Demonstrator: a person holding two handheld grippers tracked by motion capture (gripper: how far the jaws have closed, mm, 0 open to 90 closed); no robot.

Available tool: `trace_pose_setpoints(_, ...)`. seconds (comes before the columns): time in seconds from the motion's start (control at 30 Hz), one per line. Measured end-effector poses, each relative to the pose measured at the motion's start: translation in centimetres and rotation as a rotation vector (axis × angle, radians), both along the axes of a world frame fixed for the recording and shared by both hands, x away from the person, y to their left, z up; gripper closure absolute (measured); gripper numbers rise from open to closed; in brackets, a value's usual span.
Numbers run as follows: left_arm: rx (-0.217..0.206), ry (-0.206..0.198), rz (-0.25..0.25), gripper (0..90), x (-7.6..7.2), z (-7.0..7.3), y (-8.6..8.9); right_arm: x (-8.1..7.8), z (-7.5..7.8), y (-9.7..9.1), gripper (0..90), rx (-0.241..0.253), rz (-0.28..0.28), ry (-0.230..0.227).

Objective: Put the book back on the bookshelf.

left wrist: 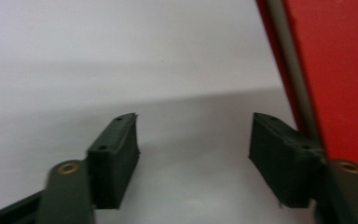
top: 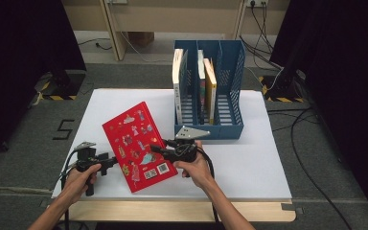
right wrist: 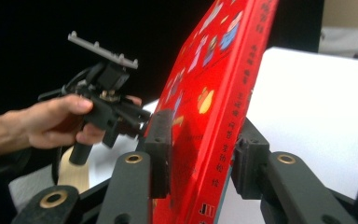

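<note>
Red book (top: 136,145): glossy hardcover, small cartoon figures scattered over the cover, a barcode patch near its lower corner, yellow lettering down the spine. We see it tilted over the white table (top: 249,163).

Right gripper (right wrist: 200,149) is clamped on the book: one pad on the illustrated cover, the other behind the spine edge, book rising steeply between the jaws in the right gripper view.

Left gripper (left wrist: 193,154): we see its jaws standing apart with bare table between the pads; the book's edge runs just outside the right-hand jaw, touching or nearly so, can't tell which. Nothing gripped.

Blue file rack (top: 230,127) sits beyond the right gripper, three slots. Left slot holds one white-spined book (top: 177,81) upright. Middle slot holds two, a white one (top: 201,72) and a yellow one (top: 212,86) leaning together. Right slot has nothing in it.
</note>
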State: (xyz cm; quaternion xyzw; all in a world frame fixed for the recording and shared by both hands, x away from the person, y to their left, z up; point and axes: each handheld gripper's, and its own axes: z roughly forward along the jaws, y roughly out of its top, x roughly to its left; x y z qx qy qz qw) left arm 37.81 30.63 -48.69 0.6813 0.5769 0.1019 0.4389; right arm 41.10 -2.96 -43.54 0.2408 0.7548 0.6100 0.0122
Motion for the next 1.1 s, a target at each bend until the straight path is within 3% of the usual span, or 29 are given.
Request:
trace_pose_setpoints(0.1,0.005,-0.02,-0.008,41.3,-0.1,0.1,-0.3,0.3,0.4,-0.6,67.0,-0.011,0.053,0.035)
trace_pose_setpoints(0.2,0.004,-0.017,-0.004,42.5,-0.1,0.0,-0.4,0.4,1.0,-0.3,66.2,-0.081,0.058,0.052)
trace_pose_setpoints(0.33,-0.034,-0.007,-0.006,42.7,-0.1,-0.1,-0.3,1.4,1.1,-0.1,65.0,-0.123,0.089,0.114)
trace_pose_setpoints(0.63,-0.033,-0.012,-0.01,49.8,-0.1,-0.4,-0.4,2.0,1.6,1.3,63.4,-0.205,0.143,0.138)
trace_pose_setpoints(0.8,-0.028,-0.012,-0.018,45.7,-0.1,-0.5,-0.4,2.1,1.3,1.1,63.3,-0.212,0.12,0.153)
trace_pose_setpoints(0.83,-0.043,-0.014,-0.029,39.1,-0.1,-0.5,-0.3,2.0,1.3,1.0,63.2,-0.213,0.112,0.149)
trace_pose_setpoints(0.87,-0.056,-0.008,-0.037,20.0,-0.2,-0.3,-0.4,1.9,1.1,0.9,63.0,-0.217,0.094,0.145)
trace_pose_setpoints(0.9,-0.051,-0.024,-0.044,18.9,-0.3,-0.1,-0.4,1.8,1.0,0.8,63.3,-0.207,0.087,0.15)
trace_pose_setpoints(0.93,-0.025,-0.041,-0.045,26.0,-0.4,0.0,-0.6,1.8,0.7,0.5,63.7,-0.189,0.082,0.152)
trace_pose_setpoints(1.0,-0.009,-0.031,-0.04,19.4,-0.3,-0.3,-0.6,1.5,0.3,0.0,64.2,-0.156,0.067,0.151)
trace_pose_setpoints(1.1,-0.008,-0.001,-0.004,21.1,0.0,-0.8,0.0,1.0,0.1,-0.4,64.5,-0.127,0.054,0.126)
